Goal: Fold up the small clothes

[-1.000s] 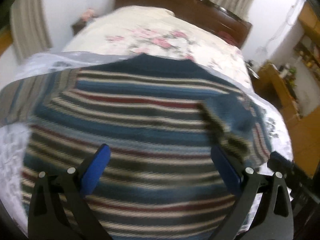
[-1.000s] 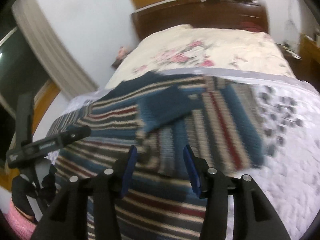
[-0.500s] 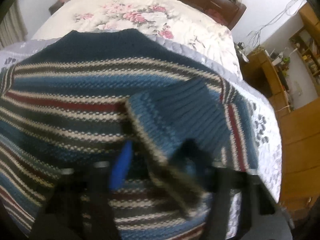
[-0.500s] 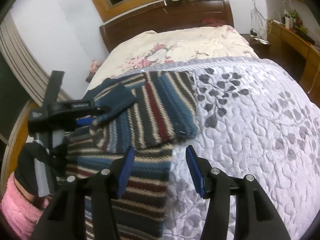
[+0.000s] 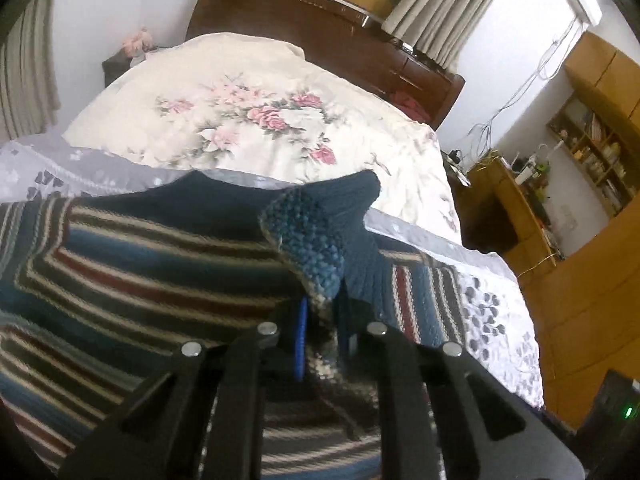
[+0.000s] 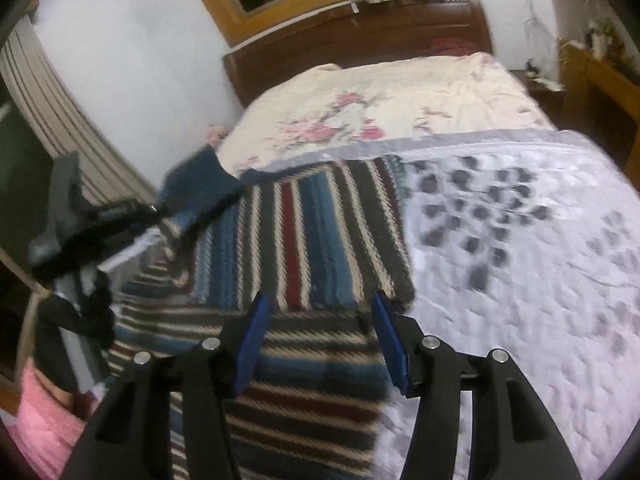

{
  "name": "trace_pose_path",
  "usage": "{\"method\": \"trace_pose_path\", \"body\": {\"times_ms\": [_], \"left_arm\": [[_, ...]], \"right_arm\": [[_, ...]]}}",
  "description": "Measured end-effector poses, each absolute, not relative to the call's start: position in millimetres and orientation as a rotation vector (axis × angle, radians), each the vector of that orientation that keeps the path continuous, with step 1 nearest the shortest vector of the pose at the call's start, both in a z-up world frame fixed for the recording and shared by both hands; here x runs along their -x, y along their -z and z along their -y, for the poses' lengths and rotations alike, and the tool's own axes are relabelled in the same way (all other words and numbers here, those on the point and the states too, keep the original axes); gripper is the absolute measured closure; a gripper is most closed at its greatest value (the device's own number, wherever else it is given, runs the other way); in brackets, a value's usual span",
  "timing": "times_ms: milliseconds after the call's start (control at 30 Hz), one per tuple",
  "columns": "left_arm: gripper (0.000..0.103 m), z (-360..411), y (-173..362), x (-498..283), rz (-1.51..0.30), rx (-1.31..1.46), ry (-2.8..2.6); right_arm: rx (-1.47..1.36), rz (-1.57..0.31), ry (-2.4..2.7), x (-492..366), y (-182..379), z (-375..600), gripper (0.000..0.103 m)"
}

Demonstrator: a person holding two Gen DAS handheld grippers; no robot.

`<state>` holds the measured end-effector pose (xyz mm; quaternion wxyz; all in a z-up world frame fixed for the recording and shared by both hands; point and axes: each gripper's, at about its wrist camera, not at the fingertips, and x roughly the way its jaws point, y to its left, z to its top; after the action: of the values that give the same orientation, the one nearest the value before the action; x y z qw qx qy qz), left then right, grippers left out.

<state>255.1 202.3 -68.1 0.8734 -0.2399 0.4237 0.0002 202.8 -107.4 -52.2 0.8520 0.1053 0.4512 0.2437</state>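
Striped sweater (image 6: 304,240) lies flat on the grey quilt (image 6: 520,240) at the foot half of the bed (image 6: 400,92), left of centre. Body stripes run across the bed; the folded-over sleeve panel has stripes running toward the headboard (image 6: 360,36), long axis the same way. Left gripper (image 5: 320,332): fingers clamped on the navy sleeve cuff (image 5: 320,240), cuff lifted and pointing up toward the headboard. Right gripper (image 6: 320,336): fingers apart, holding nothing, over the panel's near edge.
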Motion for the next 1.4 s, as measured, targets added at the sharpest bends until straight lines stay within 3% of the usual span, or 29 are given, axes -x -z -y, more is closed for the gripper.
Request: {"method": "trace_pose_path", "body": {"times_ms": [167, 300, 400, 467, 533, 633, 867, 900, 967, 1000, 1100, 1300, 1400], "left_arm": [[0.082, -217.2, 101.5, -261.2, -0.97, 0.481, -0.015], [0.064, -245.0, 116.5, -244.5, -0.967, 0.507, -0.092], [0.063, -259.0, 110.5, -228.7, -0.945, 0.478, -0.154], [0.056, -259.6, 98.5, -220.0, -0.928, 0.422, -0.168], [0.039, -249.3, 84.6, -216.3, -0.911, 0.368, -0.163], [0.028, -221.6, 68.1, -221.8, -0.898, 0.284, -0.128], [0.021, -147.6, 90.9, -271.5, -0.995, -0.026, -0.157], [0.021, -144.4, 95.7, -274.4, -1.001, -0.053, -0.168], [0.04, -136.5, 109.7, -284.9, -1.041, -0.119, -0.205], [0.058, -137.5, 115.0, -288.7, -1.061, -0.12, -0.21], [0.079, -152.8, 117.9, -287.7, -1.063, -0.045, -0.22], [0.097, -199.7, 88.6, -257.0, -0.9, 0.215, -0.171], [0.095, -227.3, 77.2, -233.5, -0.798, 0.32, -0.208]], "right_arm": [[-0.291, -1.073, -0.578, -244.8, 88.2, 79.4, 0.049], [-0.256, -1.177, -0.516, -262.1, 128.0, 69.5, 0.05], [-0.243, -1.165, -0.52, -261.4, 129.0, 69.2, 0.049], [-0.231, -1.153, -0.518, -257.8, 121.4, 70.3, 0.049], [-0.244, -1.125, -0.516, -254.6, 109.9, 72.7, 0.048], [-0.253, -1.096, -0.51, -249.8, 98.2, 75.2, 0.045], [-0.25, -1.099, -0.484, -240.0, 94.1, 86.2, 0.044], [-0.261, -1.102, -0.479, -238.9, 95.1, 91.2, 0.044], [-0.272, -1.107, -0.469, -235.1, 97.8, 98.1, 0.044], [-0.275, -1.108, -0.465, -233.0, 98.8, 99.1, 0.044], [-0.276, -1.105, -0.453, -229.9, 99.3, 106.9, 0.044], [-0.282, -1.102, -0.451, -232.7, 98.4, 108.6, 0.043], [-0.271, -1.09, -0.476, -239.2, 92.7, 98.0, 0.043]]}}
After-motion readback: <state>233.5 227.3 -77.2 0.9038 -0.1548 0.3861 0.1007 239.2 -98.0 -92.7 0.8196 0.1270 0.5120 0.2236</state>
